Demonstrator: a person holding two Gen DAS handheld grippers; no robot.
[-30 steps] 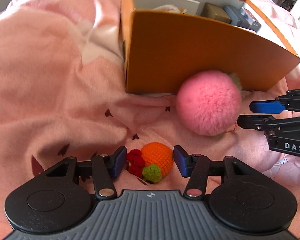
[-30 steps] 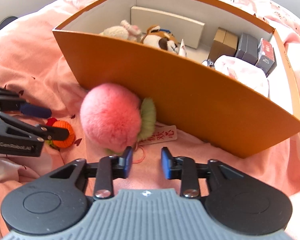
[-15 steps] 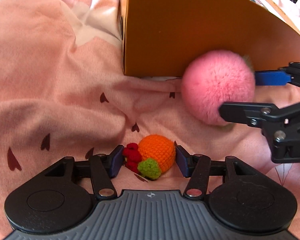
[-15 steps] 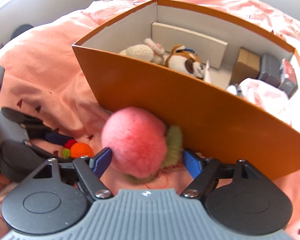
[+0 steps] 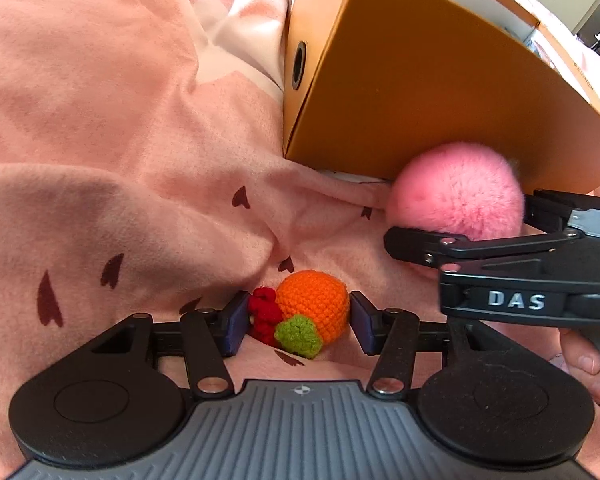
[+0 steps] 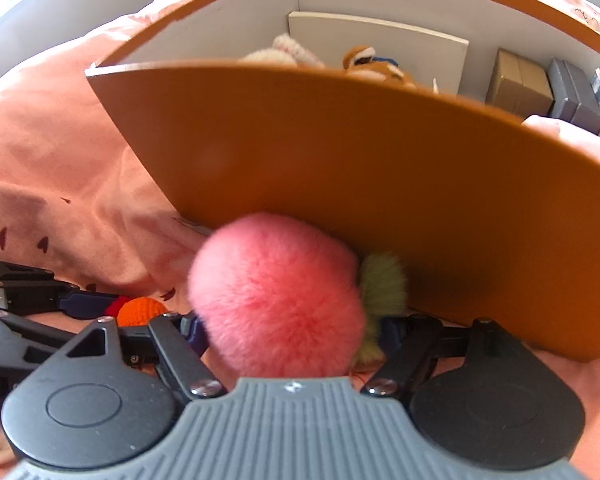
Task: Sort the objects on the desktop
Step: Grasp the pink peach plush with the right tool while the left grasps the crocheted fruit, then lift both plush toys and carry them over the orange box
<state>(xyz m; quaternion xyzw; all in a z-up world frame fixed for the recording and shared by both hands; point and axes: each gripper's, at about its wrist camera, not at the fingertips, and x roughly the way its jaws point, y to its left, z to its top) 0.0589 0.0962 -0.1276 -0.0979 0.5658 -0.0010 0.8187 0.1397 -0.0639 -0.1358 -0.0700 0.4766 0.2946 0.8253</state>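
Note:
A small crocheted orange fruit (image 5: 314, 309) with a green leaf and red berries sits between the fingers of my left gripper (image 5: 298, 322), whose pads touch its sides. It also shows in the right wrist view (image 6: 140, 310). A fluffy pink pom-pom (image 6: 276, 300) with a green tuft sits between the fingers of my right gripper (image 6: 294, 330), pressed on both sides, against the orange box (image 6: 380, 184). The pom-pom (image 5: 458, 196) and the right gripper (image 5: 460, 220) show in the left wrist view, beside the box (image 5: 420, 92).
The orange box holds plush toys (image 6: 296, 50), a white card (image 6: 380, 48) and small cartons (image 6: 518, 80). Rumpled pink cloth (image 5: 100, 140) with dark heart marks covers the surface. A hand (image 5: 584, 364) holds the right gripper.
My left gripper closed in on the crocheted orange. My right gripper opened wide, moved forward around the pink pom-pom, then closed on it.

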